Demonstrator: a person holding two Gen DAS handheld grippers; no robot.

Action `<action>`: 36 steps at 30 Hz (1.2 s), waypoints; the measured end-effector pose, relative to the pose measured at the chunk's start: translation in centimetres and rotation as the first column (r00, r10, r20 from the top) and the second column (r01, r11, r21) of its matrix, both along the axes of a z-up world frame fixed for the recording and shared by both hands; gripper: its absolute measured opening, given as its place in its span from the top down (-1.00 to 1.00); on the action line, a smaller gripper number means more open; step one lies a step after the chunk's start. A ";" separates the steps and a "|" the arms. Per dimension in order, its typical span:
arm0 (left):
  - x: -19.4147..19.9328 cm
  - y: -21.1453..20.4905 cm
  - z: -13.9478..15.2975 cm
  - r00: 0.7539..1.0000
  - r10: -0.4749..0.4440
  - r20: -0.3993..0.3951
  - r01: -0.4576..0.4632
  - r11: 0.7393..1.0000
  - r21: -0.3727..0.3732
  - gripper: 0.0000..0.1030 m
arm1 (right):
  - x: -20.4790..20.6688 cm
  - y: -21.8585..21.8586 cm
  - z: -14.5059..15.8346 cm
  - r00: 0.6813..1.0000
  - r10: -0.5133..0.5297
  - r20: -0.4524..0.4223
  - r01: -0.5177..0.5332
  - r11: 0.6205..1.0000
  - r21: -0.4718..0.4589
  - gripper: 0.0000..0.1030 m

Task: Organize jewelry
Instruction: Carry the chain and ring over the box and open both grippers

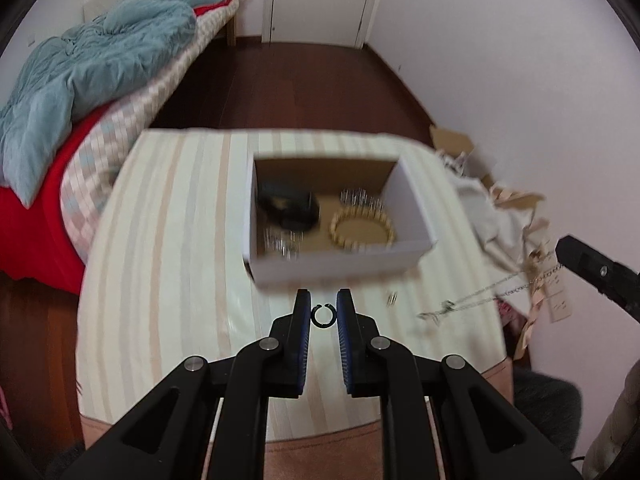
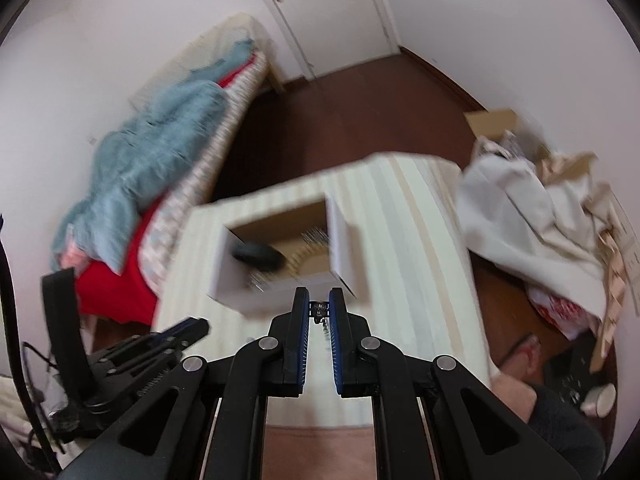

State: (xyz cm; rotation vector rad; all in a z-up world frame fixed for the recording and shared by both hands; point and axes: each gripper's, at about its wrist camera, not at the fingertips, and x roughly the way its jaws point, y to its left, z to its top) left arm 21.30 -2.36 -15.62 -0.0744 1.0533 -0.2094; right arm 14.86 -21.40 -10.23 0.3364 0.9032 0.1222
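Jewelry is partly gathered already: a white cardboard box (image 1: pixel 340 256) stands open on the striped table (image 1: pixel 168 240), and inside it lie a dark coiled piece (image 1: pixel 290 208), a gold bangle (image 1: pixel 362 226) and some clear sparkly pieces, too blurred to name. On the table to the right of the box a thin silver chain (image 1: pixel 472 302) trails toward the edge, and a tiny ring-like bit (image 1: pixel 392 298) lies just beside the box's near corner. A heap of cloth and paper tags (image 2: pixel 532 216) sits on the floor past the table.

Both tools hover above the table's near side. The left gripper (image 1: pixel 323 314) is clenched on a small black open ring (image 1: pixel 322 315), pinched between its blue pads. The right gripper (image 2: pixel 319 309) is clamped on a tiny dark trinket (image 2: pixel 319 310), with something fine dangling below it.

The step in hand looks like carrying two pieces to the box. Next, each tool should move forward over the opening, lower inside the walls and release, clear of the bangle.
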 end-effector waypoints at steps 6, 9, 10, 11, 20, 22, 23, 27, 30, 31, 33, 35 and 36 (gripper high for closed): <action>4.2 1.5 2.8 1.000 -0.002 0.018 0.003 0.999 -0.048 0.80 | 4.1 2.2 4.6 0.993 0.077 0.088 -0.077 0.997 -0.008 0.80; 6.2 2.1 2.4 1.000 -0.003 -0.009 0.003 0.998 -0.062 0.80 | 6.6 3.5 4.8 0.991 0.107 0.082 -0.105 0.994 -0.029 0.81; 7.3 2.2 1.9 1.000 -0.008 -0.030 0.006 0.998 -0.062 0.80 | 7.4 3.8 4.6 0.991 0.112 0.076 -0.109 0.993 -0.038 0.81; 7.8 2.3 1.5 0.999 -0.007 -0.041 0.005 0.998 -0.062 0.80 | 8.2 4.1 4.2 0.991 0.119 0.064 -0.116 0.992 -0.045 0.81; 12.1 1.8 -2.9 0.984 -0.047 -0.170 0.033 0.996 -0.087 0.80 | 13.2 4.8 -1.1 0.990 0.127 -0.062 -0.130 0.991 -0.036 0.80; 12.4 1.5 -3.5 0.979 -0.059 -0.195 0.038 0.994 -0.107 0.79 | 13.9 4.9 -2.4 0.987 0.133 -0.092 -0.136 0.990 -0.030 0.80; 12.6 1.5 -3.8 0.977 -0.054 -0.205 0.031 0.993 -0.115 0.79 | 14.3 5.1 -3.1 0.984 0.141 -0.110 -0.146 0.989 -0.037 0.80; 13.5 1.5 -4.3 0.967 -0.045 -0.252 -0.005 0.981 -0.194 0.68 | 15.6 5.3 -5.4 0.971 0.151 -0.185 -0.161 0.986 -0.035 0.79; 14.1 2.0 -3.7 0.970 -0.022 -0.244 -0.033 0.975 -0.220 -0.11 | 16.3 4.7 -7.3 0.958 0.136 -0.251 -0.142 0.990 -0.008 0.78; 14.1 2.3 -3.2 0.976 -0.003 -0.217 -0.044 0.977 -0.210 -0.31 | 16.3 4.5 -7.5 0.957 0.127 -0.261 -0.135 0.991 -0.011 0.74; 13.8 2.8 -2.1 0.985 0.027 -0.168 -0.055 0.984 -0.169 -0.32 | 15.9 4.1 -7.8 0.956 0.126 -0.265 -0.135 0.991 -0.016 0.38; 13.7 3.2 -1.5 0.989 0.047 -0.138 -0.065 0.990 -0.123 -0.65 | 15.7 3.9 -7.6 0.958 0.122 -0.259 -0.134 0.991 -0.031 0.01; 13.3 3.4 -1.1 0.992 0.068 -0.111 -0.077 0.994 -0.081 -0.73 | 15.6 3.8 -7.6 0.959 0.119 -0.259 -0.131 0.991 -0.030 -0.16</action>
